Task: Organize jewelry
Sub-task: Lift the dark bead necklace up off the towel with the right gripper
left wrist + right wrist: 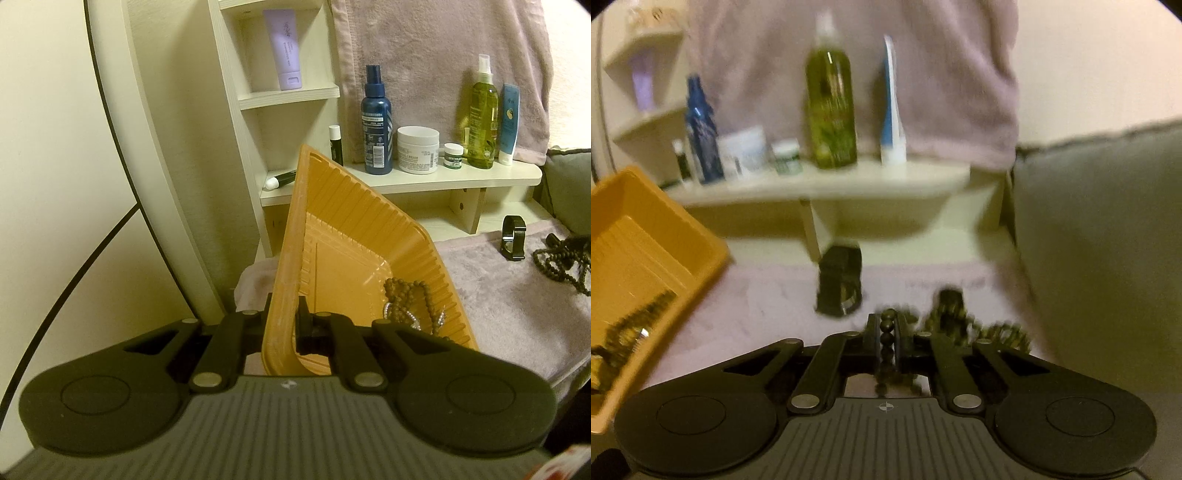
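My left gripper [286, 314] is shut on the near rim of an orange plastic tray [332, 229] and holds it tilted up. A brown bead bracelet [404, 291] and a sparkly silver piece [400, 317] lie in the tray's low corner. My right gripper [887, 332] is shut on a dark bead necklace [888, 326]; the rest of the strand [982, 325] trails to its right over the pink towel. The same necklace [561, 262] shows at the right in the left wrist view. A black ring-shaped band [513, 236] stands on the towel, also in the right wrist view [838, 288]. The right wrist view is blurred.
A cream shelf unit [443, 179] behind holds a blue bottle [376, 122], a white cream jar [418, 149], a small jar [453, 156], a green spray bottle [482, 118] and a blue tube [509, 122]. A grey cushion [1100, 229] is at the right. A pink towel [498, 306] covers the surface.
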The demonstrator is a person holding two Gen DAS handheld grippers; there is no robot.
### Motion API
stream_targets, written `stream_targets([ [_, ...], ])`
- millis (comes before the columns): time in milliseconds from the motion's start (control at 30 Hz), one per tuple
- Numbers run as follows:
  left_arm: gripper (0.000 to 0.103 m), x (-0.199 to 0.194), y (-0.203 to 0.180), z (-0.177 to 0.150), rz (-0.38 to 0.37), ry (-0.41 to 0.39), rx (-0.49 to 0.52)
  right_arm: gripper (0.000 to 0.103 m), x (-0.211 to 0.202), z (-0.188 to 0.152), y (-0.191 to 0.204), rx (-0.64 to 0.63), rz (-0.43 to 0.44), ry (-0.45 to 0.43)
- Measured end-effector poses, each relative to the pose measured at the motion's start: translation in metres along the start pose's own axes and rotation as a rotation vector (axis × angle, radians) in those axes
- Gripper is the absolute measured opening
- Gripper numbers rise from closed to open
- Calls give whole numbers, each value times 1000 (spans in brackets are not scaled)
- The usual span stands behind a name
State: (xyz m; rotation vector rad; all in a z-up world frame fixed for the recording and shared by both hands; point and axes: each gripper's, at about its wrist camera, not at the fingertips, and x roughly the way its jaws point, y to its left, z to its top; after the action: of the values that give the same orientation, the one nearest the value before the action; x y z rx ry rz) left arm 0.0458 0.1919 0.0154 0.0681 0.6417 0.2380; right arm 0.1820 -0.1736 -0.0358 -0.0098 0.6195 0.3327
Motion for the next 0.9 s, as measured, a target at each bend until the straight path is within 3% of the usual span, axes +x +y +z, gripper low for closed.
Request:
stream_targets([
  [500,7,0,-3,1,1,-8,9,7,-112,104,0,-146,36,-278],
  [900,7,0,-4,1,0,-10,11,7,-174,171,24,-252,103,-437],
])
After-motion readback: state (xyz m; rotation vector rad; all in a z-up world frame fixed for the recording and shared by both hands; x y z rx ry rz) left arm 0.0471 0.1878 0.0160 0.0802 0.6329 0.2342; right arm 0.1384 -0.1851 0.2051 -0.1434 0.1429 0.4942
